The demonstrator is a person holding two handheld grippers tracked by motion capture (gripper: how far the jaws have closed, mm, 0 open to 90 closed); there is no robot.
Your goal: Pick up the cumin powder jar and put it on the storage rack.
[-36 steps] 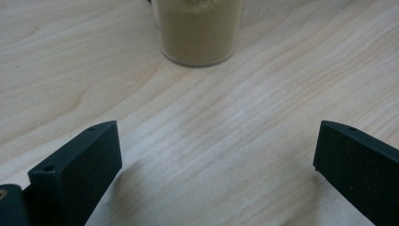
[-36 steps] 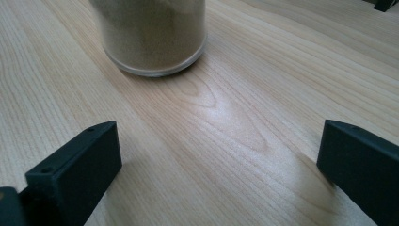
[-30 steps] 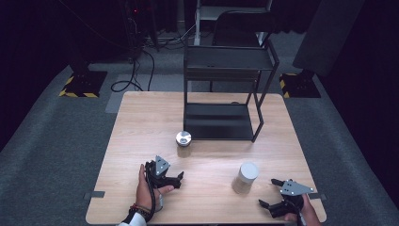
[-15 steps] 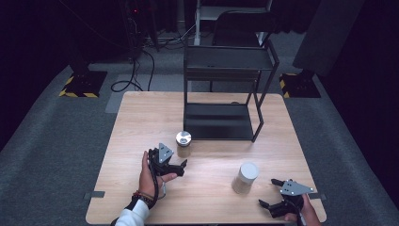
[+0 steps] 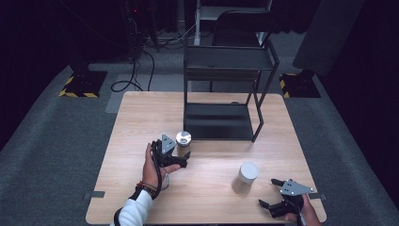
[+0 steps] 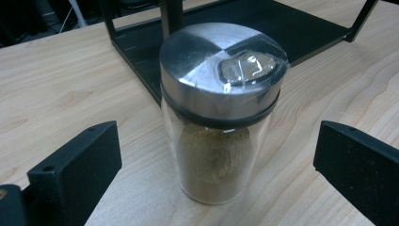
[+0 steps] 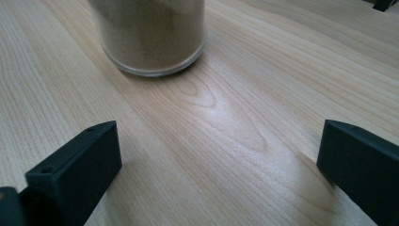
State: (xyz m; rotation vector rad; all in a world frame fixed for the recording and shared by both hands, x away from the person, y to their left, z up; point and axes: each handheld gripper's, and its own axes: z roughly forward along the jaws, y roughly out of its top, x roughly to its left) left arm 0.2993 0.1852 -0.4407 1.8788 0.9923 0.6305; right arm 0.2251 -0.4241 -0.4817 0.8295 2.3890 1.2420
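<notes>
The left gripper (image 5: 181, 157), jaws spread wide and gripping nothing, flanks the upright spice jar (image 6: 219, 110) just in front of the black rack (image 5: 221, 120), while the right gripper (image 5: 273, 203) rests released farther from the rack.

The high view looked forward and down from above the person's side, taking in the whole table (image 5: 141, 117) and the black rack (image 5: 226, 89) at its far half. The left gripper view sat low and very close to the steel-lidded jar (image 6: 219, 108), facing the rack's base (image 6: 282, 23); the high view shared that jar (image 5: 183, 138). The right gripper view skimmed the tabletop, close behind the second jar (image 7: 150, 33), which the high view (image 5: 246, 177) also caught.
</notes>
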